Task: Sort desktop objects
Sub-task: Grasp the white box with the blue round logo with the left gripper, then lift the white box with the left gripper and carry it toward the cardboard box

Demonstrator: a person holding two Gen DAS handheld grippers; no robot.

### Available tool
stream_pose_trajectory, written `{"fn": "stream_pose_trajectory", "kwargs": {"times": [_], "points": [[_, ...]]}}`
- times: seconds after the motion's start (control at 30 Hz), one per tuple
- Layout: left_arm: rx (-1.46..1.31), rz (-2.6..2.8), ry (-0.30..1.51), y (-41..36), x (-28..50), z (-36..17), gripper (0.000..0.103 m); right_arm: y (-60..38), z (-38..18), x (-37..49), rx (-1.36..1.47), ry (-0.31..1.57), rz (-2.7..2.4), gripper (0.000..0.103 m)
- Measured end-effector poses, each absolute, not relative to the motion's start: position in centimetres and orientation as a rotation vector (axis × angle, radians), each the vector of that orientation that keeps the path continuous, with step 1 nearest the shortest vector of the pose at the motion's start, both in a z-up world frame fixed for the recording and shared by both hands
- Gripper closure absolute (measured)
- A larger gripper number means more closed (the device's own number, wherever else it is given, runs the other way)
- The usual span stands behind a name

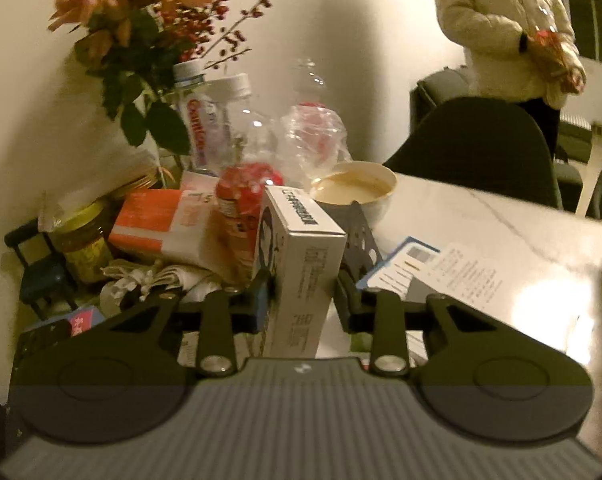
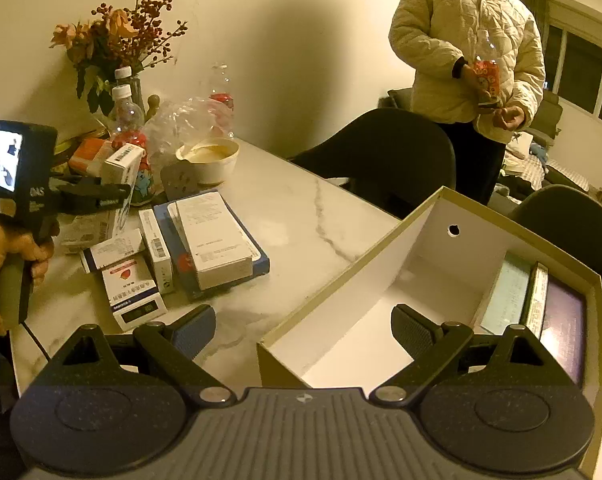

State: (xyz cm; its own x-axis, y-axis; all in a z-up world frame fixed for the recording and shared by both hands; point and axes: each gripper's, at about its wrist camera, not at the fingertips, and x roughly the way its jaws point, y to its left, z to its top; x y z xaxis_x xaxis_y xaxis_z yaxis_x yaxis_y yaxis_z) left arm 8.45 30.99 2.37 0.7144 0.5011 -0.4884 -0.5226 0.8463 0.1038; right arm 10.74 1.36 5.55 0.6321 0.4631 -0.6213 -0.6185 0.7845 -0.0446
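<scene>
The small white carton (image 1: 301,264) was clamped between the pads of the left gripper (image 1: 303,300), upright and lifted out of the clutter beside the cream bowl (image 1: 357,190) and the red-labelled bottle (image 1: 241,204); the pick-up step was judged complete; the right gripper (image 2: 305,330) was held wide and empty over the rim of the open cardboard box (image 2: 417,224), where a few flat packets already lay; more cartons (image 2: 173,248) were left stacked on the marble table (image 2: 301,208); next, a carry across to the box was called for, with a clear drop inside its walls.
</scene>
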Motion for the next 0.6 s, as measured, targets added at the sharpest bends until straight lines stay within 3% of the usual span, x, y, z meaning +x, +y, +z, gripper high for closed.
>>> {"fn": "stream_pose_trajectory", "kwargs": {"times": [0.6], "points": [[-0.242, 0.411, 0.444, 32.1, 4.4, 6.3, 0.076, 1.5, 6.3, 10.2, -0.209, 0.608, 0.684, 0.008]]}}
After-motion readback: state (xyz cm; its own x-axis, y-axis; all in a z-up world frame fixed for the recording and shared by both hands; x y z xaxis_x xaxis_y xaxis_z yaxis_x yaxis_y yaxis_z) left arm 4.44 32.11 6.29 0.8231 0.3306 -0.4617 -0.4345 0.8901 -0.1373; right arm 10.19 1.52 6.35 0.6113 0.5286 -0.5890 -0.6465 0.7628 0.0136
